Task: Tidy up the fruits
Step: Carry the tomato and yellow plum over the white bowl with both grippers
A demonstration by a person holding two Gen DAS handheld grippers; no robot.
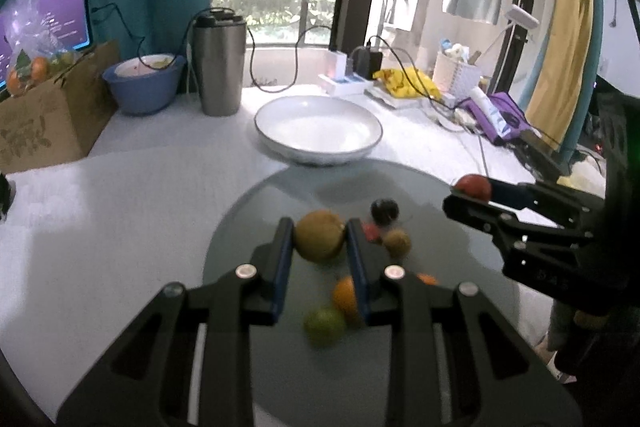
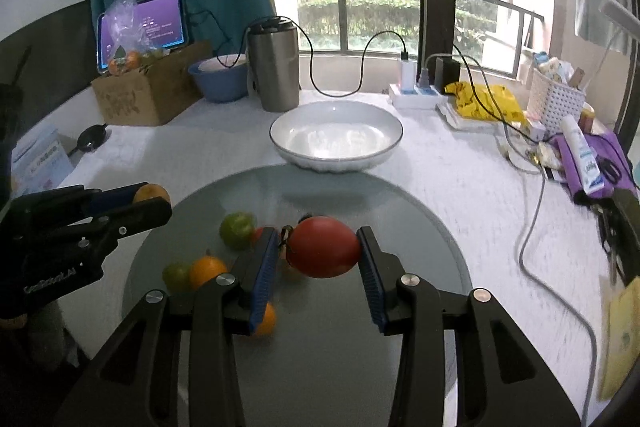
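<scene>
A brownish round fruit (image 1: pixel 320 235) is pinched by the left gripper (image 1: pixel 319 241); a red tomato-like fruit (image 2: pixel 323 247) is clamped by the right gripper (image 2: pixel 318 251). Both are held above the grey glass disc (image 2: pixel 360 327). The white bowl (image 2: pixel 384 147), which appears empty, is seen at upper centre of both frames, straight ahead of each tool and just beyond the disc's far edge; neither gripper is clearly nearer. Loose fruits (image 2: pixel 208 269) are left at lower left on the disc. The white tabletop (image 2: pixel 460 179) is crowded at right with cables.
</scene>
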